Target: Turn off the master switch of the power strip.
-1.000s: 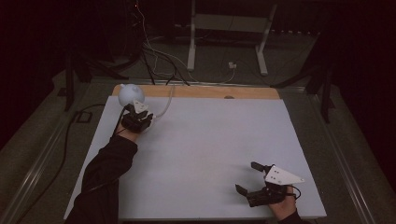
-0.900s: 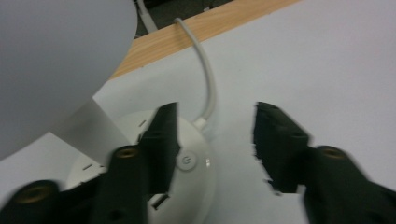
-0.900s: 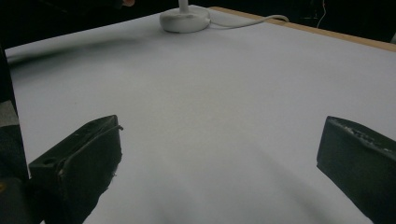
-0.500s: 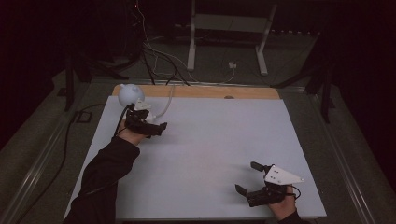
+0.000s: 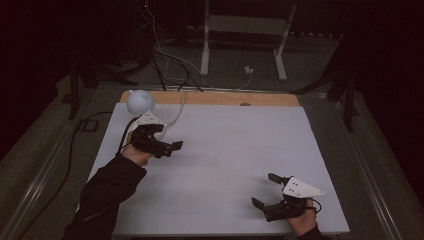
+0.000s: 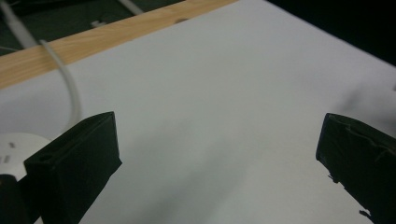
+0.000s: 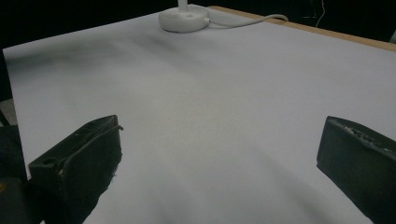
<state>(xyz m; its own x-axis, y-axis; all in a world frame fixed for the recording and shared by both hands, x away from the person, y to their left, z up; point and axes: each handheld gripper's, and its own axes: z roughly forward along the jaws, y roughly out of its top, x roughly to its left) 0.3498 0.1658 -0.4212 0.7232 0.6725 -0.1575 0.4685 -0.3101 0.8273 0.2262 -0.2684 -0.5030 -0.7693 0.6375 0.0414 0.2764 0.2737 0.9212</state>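
Observation:
A white desk lamp (image 5: 140, 101) with a round head stands at the table's far left corner. Its round base (image 7: 183, 18) lies far ahead in the right gripper view and at the left edge (image 6: 14, 149) of the left gripper view. My left gripper (image 5: 167, 137) hovers just in front and to the right of the lamp, pointing right. Its jaws stand wide apart, so the left gripper (image 6: 217, 158) is open over bare white table. My right gripper (image 5: 265, 190) rests near the front right edge. The right gripper (image 7: 215, 163) is open too, with nothing between the jaws.
The white tabletop (image 5: 230, 150) has a wooden strip (image 5: 215, 98) along its far edge. The lamp's white cable (image 6: 70, 88) curls over that strip and off the back. Stand legs (image 5: 205, 50) and loose cables lie on the dark floor beyond.
My left gripper has drawn back from the lamp, moving nearer and to the right, and has turned to point right. The right gripper has stayed put.

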